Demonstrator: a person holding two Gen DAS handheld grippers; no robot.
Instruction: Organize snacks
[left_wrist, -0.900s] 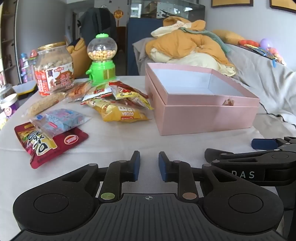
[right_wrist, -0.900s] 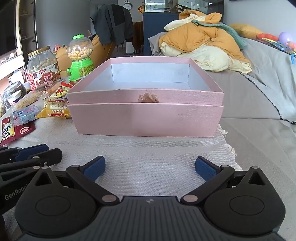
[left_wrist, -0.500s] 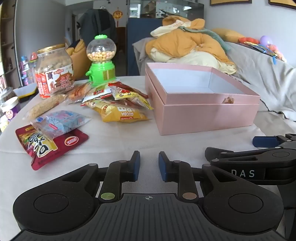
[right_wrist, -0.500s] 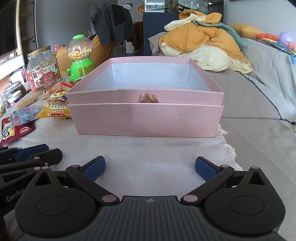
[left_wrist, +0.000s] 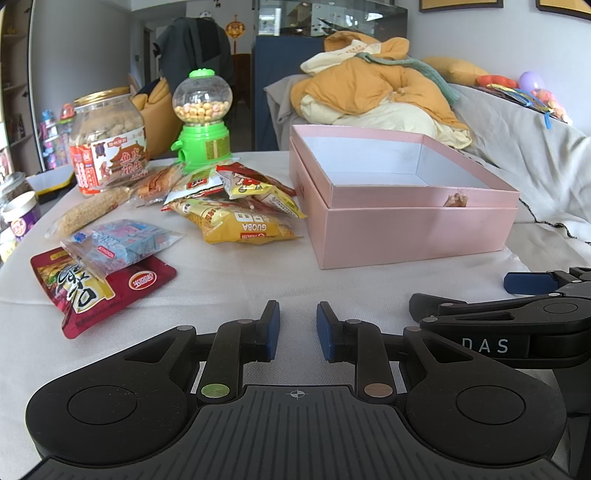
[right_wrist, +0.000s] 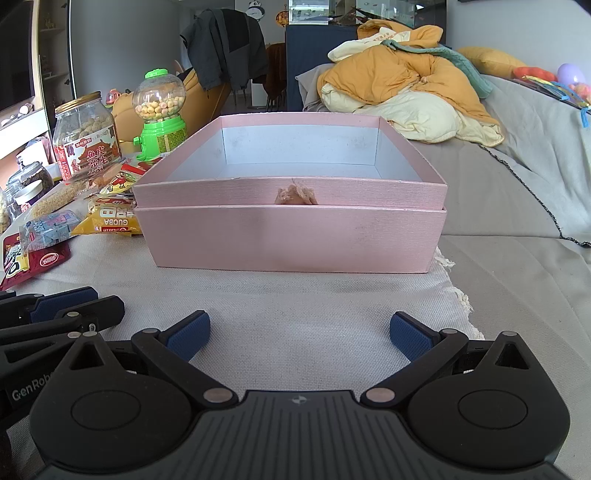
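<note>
- Left hand-held gripper (left_wrist: 297, 326): low over the cloth-covered worktop (left_wrist: 229, 277), its blue pads a narrow gap apart with nothing between them.
- Right hand-held gripper (right_wrist: 297, 334): spread wide, empty, facing the near wall of the pink box (right_wrist: 291, 236). It also shows at the right edge of the left wrist view.
- Pink box: open-topped, an inner tray nested in a slightly larger outer shell; the pale interior shows no contents. A small brown tassel (right_wrist: 295, 195) sits at the middle of the near rim.
- Snacks — all outside the box, spread to its left on the worktop:
  - yellow packet (left_wrist: 242, 225) marked "GUOBA", nearest the box, with smaller packets (left_wrist: 251, 184) piled on and behind it;
  - clear bag of blue-and-pink sweets (left_wrist: 122, 243), overlapping the red packet (left_wrist: 99, 291) at the front;
  - long clear bag of crumb-like snack (left_wrist: 86, 212), lying behind these.
- At the back of the worktop: a large jar of nuts with a gold lid (left_wrist: 107, 142) and a green gumball dispenser (left_wrist: 202, 122), side by side.
- Background — a heap of orange and cream bedding (right_wrist: 402, 92) beyond the box.
</note>
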